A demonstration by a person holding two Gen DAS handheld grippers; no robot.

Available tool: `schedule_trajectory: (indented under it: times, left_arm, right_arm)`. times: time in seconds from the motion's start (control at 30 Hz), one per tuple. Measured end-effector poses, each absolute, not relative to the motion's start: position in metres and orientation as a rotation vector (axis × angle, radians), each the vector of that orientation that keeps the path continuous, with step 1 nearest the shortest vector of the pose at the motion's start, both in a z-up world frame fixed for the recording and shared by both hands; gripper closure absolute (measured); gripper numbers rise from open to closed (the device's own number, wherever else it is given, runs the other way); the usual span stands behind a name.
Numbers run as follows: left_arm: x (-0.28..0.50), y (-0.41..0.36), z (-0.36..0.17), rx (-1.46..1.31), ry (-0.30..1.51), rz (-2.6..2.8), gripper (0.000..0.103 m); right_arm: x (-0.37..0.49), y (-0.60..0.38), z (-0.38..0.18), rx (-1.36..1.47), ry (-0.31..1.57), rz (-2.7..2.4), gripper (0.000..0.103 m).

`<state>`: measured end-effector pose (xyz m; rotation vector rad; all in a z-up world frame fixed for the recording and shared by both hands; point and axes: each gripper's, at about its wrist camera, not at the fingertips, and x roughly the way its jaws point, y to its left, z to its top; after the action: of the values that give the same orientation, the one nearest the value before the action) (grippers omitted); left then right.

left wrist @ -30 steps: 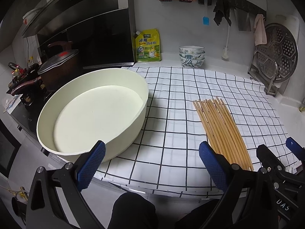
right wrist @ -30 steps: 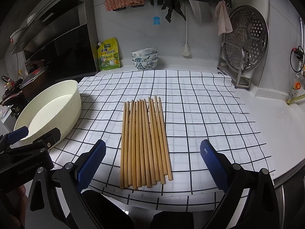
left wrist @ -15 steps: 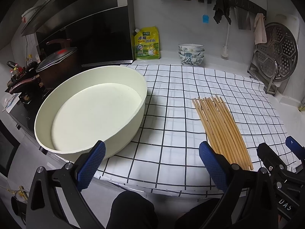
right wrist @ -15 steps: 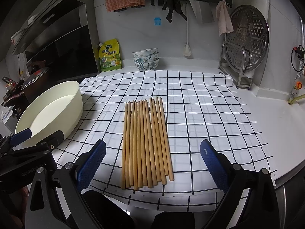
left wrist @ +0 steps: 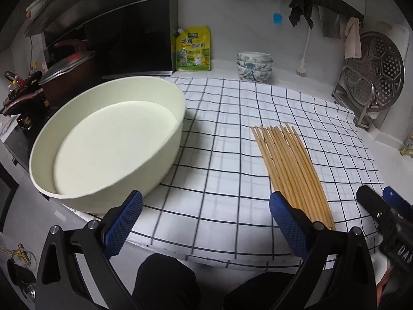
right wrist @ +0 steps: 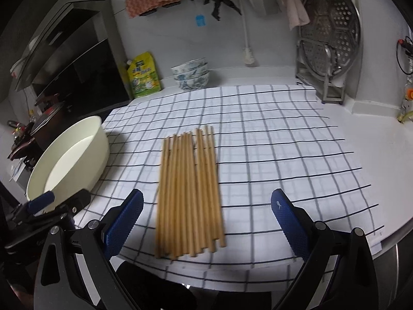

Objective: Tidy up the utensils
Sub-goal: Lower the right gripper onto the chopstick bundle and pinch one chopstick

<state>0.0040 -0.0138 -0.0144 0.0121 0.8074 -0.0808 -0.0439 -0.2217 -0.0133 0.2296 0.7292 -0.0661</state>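
Several wooden chopsticks lie side by side on a white checked cloth, pointing away from me; the left wrist view shows the chopsticks to the right. A wide cream basin stands empty on the cloth's left side and appears as the basin in the right wrist view. My left gripper is open near the front edge, between basin and chopsticks. My right gripper is open over the near ends of the chopsticks, holding nothing.
Stacked patterned bowls and a yellow refill pouch stand at the back wall. A metal steamer rack stands at the back right. A lidded dark pot sits on the stove to the left. The counter edge runs just before both grippers.
Both grippers have drifted slightly forward and the right one has tilted, blurring its view. Nothing has been taken hold of; chopsticks and basin lie as before.
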Motion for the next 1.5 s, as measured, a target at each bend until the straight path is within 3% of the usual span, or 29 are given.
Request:
schedule_trajectory:
  times: [0.8, 1.5]
  left_arm:
    - [0.047, -0.055, -0.065, 0.019, 0.935, -0.027, 0.006]
    - [0.057, -0.06, -0.072, -0.005, 0.93, 0.003, 0.006]
  right_arm:
    - [0.044, -0.25, -0.073, 0.057, 0.922, -0.104, 0.009]
    - [0.049, -0.255, -0.086, -0.033, 0.98, -0.094, 0.009]
